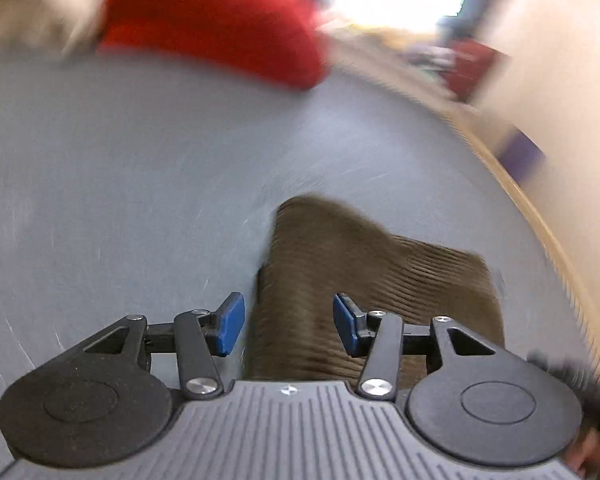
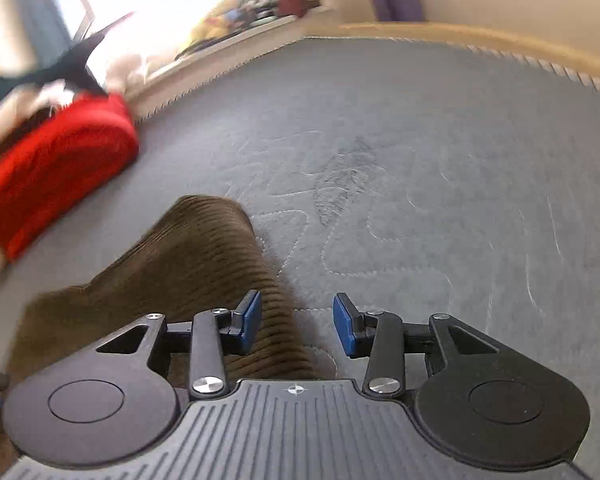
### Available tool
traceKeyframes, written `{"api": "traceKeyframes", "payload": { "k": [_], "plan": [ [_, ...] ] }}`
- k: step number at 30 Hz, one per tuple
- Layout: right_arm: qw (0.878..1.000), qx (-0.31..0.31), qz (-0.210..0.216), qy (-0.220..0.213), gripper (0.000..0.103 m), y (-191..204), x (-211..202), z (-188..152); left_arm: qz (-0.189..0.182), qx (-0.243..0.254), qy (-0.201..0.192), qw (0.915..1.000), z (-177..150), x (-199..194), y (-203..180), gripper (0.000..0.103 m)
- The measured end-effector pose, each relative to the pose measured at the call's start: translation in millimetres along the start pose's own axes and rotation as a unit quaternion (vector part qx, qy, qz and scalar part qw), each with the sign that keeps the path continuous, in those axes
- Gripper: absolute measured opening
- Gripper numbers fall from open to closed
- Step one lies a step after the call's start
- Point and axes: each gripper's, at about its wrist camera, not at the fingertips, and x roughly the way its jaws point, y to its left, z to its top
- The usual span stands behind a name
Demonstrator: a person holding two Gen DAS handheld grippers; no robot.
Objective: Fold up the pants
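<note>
The brown corduroy pants point(image 1: 364, 280) are seen lying bunched on the grey quilted mattress point(image 1: 140, 180), directly beneath and ahead of the left hand-held gripper point(image 1: 288, 322). Its blue pads point(image 1: 231, 323) are held spread apart, with the ribbed cloth showing in the gap between them and nothing pinched. In the right wrist view the same pants point(image 2: 188, 264) are found below and to the left of the right hand-held gripper point(image 2: 296, 322), whose pads point(image 2: 250, 315) are likewise spread wide; its left pad is seen over the cloth, its right pad over bare mattress point(image 2: 440, 180). No cloth is gripped by either one. Well ahead and to the left of both hand-held grippers, a red folded garment point(image 1: 216, 24) is seen resting on the mattress, blurred in the left wrist view.
</note>
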Motion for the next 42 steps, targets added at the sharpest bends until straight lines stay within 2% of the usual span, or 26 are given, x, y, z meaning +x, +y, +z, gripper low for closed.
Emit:
{"api": "traceKeyframes", "payload": {
  "k": [1,3,4,6,8,11,12,14,17,19,21,23,25,27,29,32,34,35,36,38,42],
  "plan": [
    [1.000,-0.007,0.002,0.000,0.043,7.4,-4.7,-2.6,-0.004,0.032,-0.011,0.9994,-5.2,-8.6,-9.1,0.053],
    [1.000,-0.015,0.007,0.018,0.043,15.2,-6.6,-8.4,-0.003,0.083,-0.009,0.9965,-21.8,-15.3,-21.2,0.045],
    [0.999,-0.021,0.007,0.040,0.043,16.7,-5.1,-13.6,0.008,0.110,0.022,0.9936,-34.4,-6.9,-23.5,0.041],
    [0.995,-0.037,-0.027,0.094,0.041,20.0,10.8,-23.2,0.047,0.156,0.114,0.9800,-66.6,22.7,-23.2,0.040],
    [0.994,-0.032,-0.043,0.094,0.051,19.4,15.0,-24.5,0.045,0.146,0.100,0.9832,-70.7,16.6,-21.5,0.040],
    [0.995,-0.021,-0.054,0.083,0.051,17.8,10.9,-22.9,0.044,0.095,0.079,0.9914,-68.9,-1.6,-16.2,0.044],
    [0.995,-0.022,-0.053,0.083,0.051,17.9,8.3,-22.8,0.040,0.084,0.092,0.9914,-73.8,-0.4,-13.6,0.045],
    [0.995,-0.017,-0.044,0.091,0.052,18.0,7.2,-24.4,0.042,0.095,0.145,0.9841,-82.1,7.5,-12.5,0.047],
    [0.993,0.019,-0.020,0.113,0.054,10.1,6.1,-24.8,0.059,0.106,0.130,0.9841,-73.9,-16.5,-21.9,0.047],
    [0.991,0.053,0.000,0.124,0.056,0.8,-0.1,-22.6,0.053,0.116,0.096,0.9872,-63.6,-46.6,-30.4,0.051],
    [0.987,0.088,0.010,0.135,0.058,-7.6,-14.0,-23.8,0.049,0.125,0.068,0.9886,-66.4,-79.9,-37.4,0.076],
    [0.983,0.121,0.024,0.134,0.063,-10.8,-34.1,-28.4,0.045,0.132,0.035,0.9896,-77.1,-113.6,-40.3,0.084],
    [0.976,0.160,0.071,0.130,0.064,-10.6,-55.5,-39.6,0.047,0.138,0.013,0.9892,-84.5,-144.0,-43.3,0.088],
    [0.973,0.168,0.107,0.119,0.064,-5.0,-78.6,-52.8,0.066,0.140,-0.013,0.9878,-100.9,-171.2,-45.6,0.096],
    [0.980,0.127,0.124,0.092,0.068,12.1,-111.1,-68.4,0.087,0.140,-0.036,0.9857,-114.0,-193.6,-48.8,0.096],
    [0.992,0.010,0.111,0.062,0.070,48.6,-148.6,-86.7,0.096,0.120,-0.042,0.9873,-127.8,-217.5,-53.0,0.096],
    [0.992,-0.069,0.102,0.028,0.071,70.5,-170.9,-94.8,0.091,0.108,-0.042,0.9891,-141.9,-218.5,-51.5,0.098],
    [0.989,-0.107,0.097,0.006,0.075,80.4,-180.6,-98.8,0.089,0.108,-0.033,0.9897,-149.6,-218.1,-51.7,0.103],
    [0.986,-0.140,0.092,-0.011,0.078,88.2,-188.3,-102.8,0.088,0.108,-0.011,0.9902,-154.3,-214.0,-52.2,0.103],
    [0.982,-0.169,0.081,-0.027,0.083,94.3,-194.3,-108.5,0.094,0.096,0.028,0.9905,-155.1,-205.9,-55.3,0.103],
    [0.987,-0.149,0.050,0.002,0.083,87.0,-185.6,-107.5,0.094,0.072,0.016,0.9928,-151.6,-185.3,-65.7,0.103]
  ]
}}
